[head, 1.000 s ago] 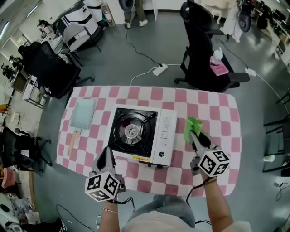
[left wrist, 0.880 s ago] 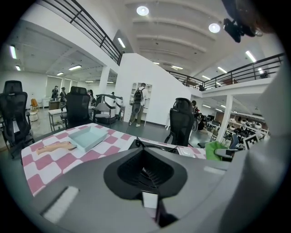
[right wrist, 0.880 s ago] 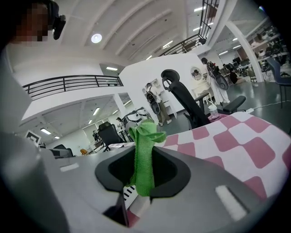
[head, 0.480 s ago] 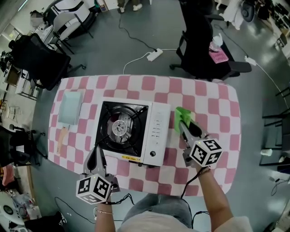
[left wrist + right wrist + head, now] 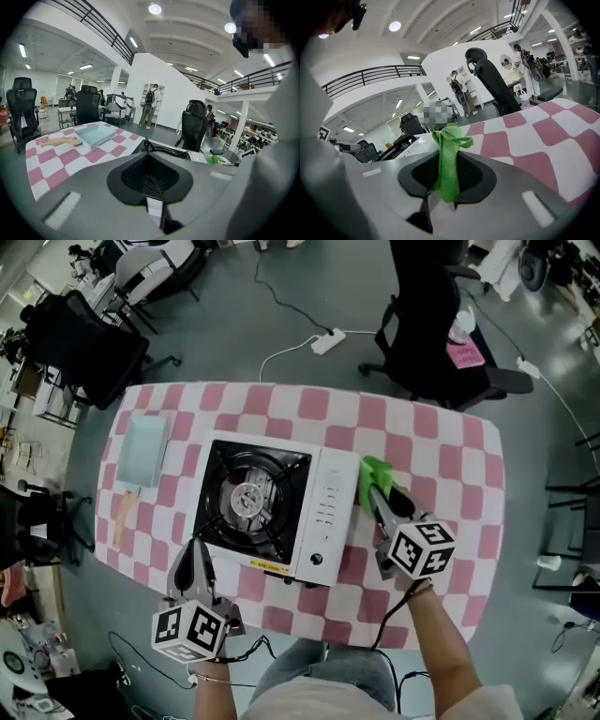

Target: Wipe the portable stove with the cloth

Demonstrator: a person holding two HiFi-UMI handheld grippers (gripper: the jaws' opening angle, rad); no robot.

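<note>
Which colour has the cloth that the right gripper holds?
Bright green. The cloth shows best in the right gripper view, pinched between the jaws.

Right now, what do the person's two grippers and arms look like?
Both the left gripper and the right gripper have dark, tapering jaws, a grey body and a white cube with black square markers. A black cable trails from the right one. The forearms are bare of sleeves; a thin bracelet circles the left wrist.
</note>
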